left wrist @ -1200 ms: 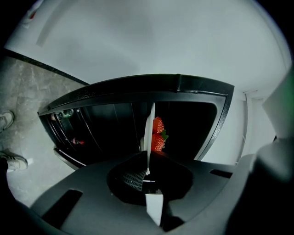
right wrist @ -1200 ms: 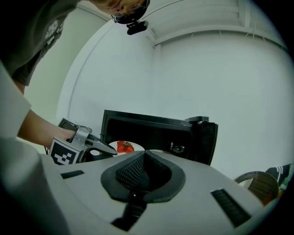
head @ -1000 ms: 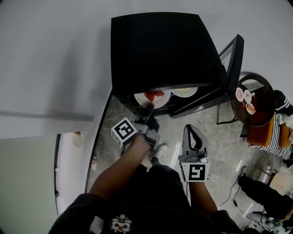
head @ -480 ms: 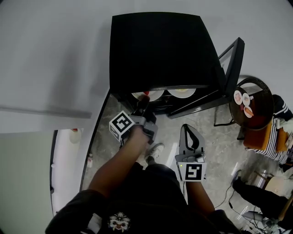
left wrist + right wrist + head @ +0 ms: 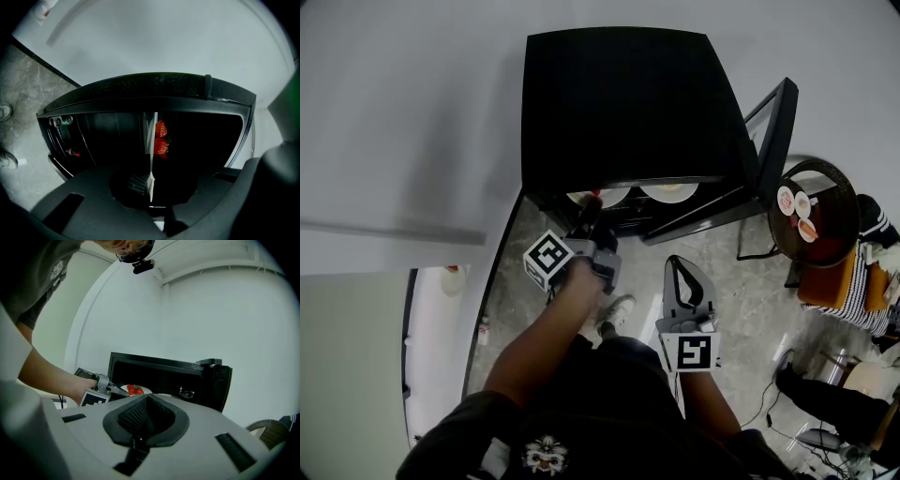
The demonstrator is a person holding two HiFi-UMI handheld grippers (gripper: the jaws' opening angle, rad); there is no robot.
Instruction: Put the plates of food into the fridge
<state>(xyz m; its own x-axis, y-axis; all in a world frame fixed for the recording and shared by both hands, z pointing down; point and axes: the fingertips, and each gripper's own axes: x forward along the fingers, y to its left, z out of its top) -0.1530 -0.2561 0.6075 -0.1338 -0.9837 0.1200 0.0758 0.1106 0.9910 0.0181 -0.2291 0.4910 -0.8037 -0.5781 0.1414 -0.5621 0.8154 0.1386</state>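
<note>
The black fridge (image 5: 628,103) stands open, its door (image 5: 773,141) swung to the right. My left gripper (image 5: 589,211) is shut on the rim of a white plate of strawberries (image 5: 607,196) and holds it inside the fridge's opening. In the left gripper view the plate (image 5: 151,154) shows edge-on between the jaws, with the strawberries (image 5: 160,137) beyond. A second plate with yellow food (image 5: 670,192) lies in the fridge to the right. My right gripper (image 5: 686,295) hangs shut and empty over the floor in front of the fridge. In the right gripper view the strawberry plate (image 5: 136,390) and left gripper (image 5: 101,387) show.
A round dark table (image 5: 825,239) at the right carries three small dishes of food (image 5: 797,204). A person in a striped top (image 5: 862,281) sits beside it. A white wall and ledge run along the left. My shoe (image 5: 617,309) rests on the stone floor.
The left gripper has carried the strawberry plate forward, deeper under the fridge's top edge, so less of the plate shows. The right gripper has stayed shut, shifting only slightly.
</note>
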